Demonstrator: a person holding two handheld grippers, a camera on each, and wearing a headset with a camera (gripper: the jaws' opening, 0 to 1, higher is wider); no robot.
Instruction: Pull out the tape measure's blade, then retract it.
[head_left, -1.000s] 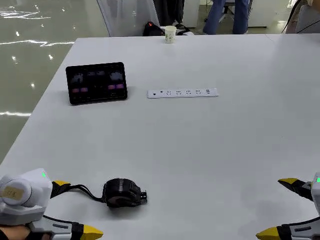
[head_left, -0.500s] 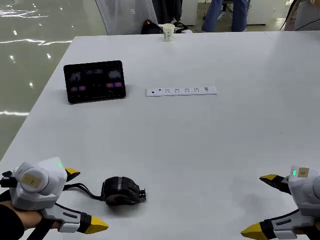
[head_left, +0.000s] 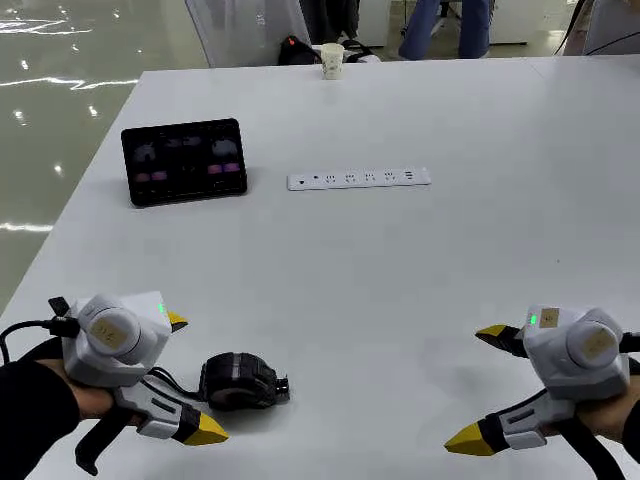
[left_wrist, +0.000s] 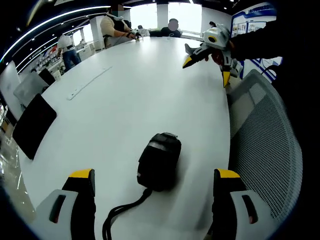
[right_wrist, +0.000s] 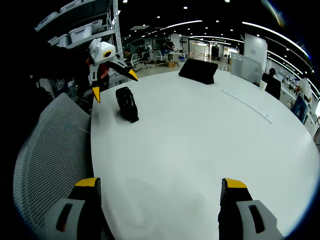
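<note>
A black tape measure (head_left: 243, 380) lies on the white table (head_left: 380, 270) near the front left, its wrist cord trailing left; the blade is in. My left gripper (head_left: 190, 375) stands open around its left side, yellow tips either side of the cord. In the left gripper view the tape measure (left_wrist: 159, 160) sits just ahead between the open jaws, not touched. My right gripper (head_left: 482, 385) is open at the front right over bare table, far from the case. In the right gripper view the tape measure (right_wrist: 127, 103) lies far off beside the left gripper (right_wrist: 112, 70).
A black tablet (head_left: 184, 161) stands propped at the back left. A white power strip (head_left: 358, 179) lies mid-table and a paper cup (head_left: 332, 61) stands at the far edge. A mesh chair (left_wrist: 265, 145) is close to the table's near edge. People stand beyond the table.
Both grippers have moved forward onto the table and inward. The left one now reaches alongside the tape measure, which has stayed put.
</note>
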